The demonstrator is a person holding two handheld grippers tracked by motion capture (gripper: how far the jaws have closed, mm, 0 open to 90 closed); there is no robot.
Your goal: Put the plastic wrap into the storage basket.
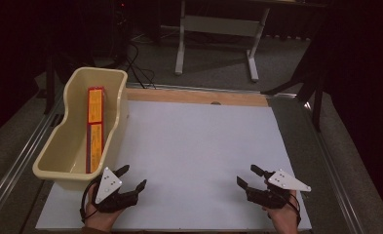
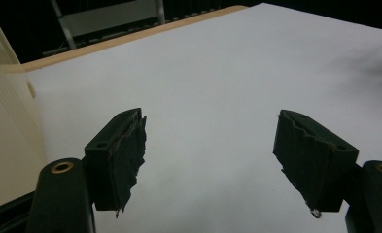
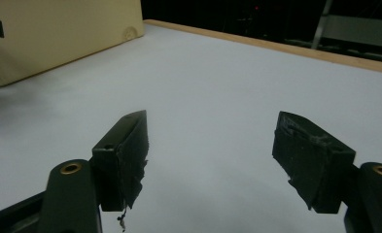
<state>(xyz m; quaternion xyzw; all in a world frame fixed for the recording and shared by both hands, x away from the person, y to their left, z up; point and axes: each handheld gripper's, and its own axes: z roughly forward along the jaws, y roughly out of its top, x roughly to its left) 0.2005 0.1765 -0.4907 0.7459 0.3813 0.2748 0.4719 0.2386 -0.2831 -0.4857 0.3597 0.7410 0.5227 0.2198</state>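
Two claws sit at the near edge of the worktop (image 1: 199, 161), one in each of the person's hands, well apart from each other. Left claw (image 1: 133, 178): jaws spread wide, nothing between them, pointing up and to the right over the white sheet; grey three-cornered plate on top. In the left gripper view the same claw (image 2: 208, 160) shows both black pads parted over bare white surface, with the cream wall of the bin (image 2: 6, 136) at the left edge. Right claw (image 1: 248, 176): jaws likewise wide apart and empty, pointing up and to the left. In the right gripper view this claw (image 3: 210, 155) frames plain white sheet, the bin (image 3: 57, 34) farther off at upper left. Cream plastic bin (image 1: 72, 170) stands at the left side of the worktop, just beside the left claw. Inside it lies a long flat box (image 1: 95, 129), red-edged with orange-yellow panels, resting lengthwise along the bottom. Wooden strip visible along the worktop's far edge.
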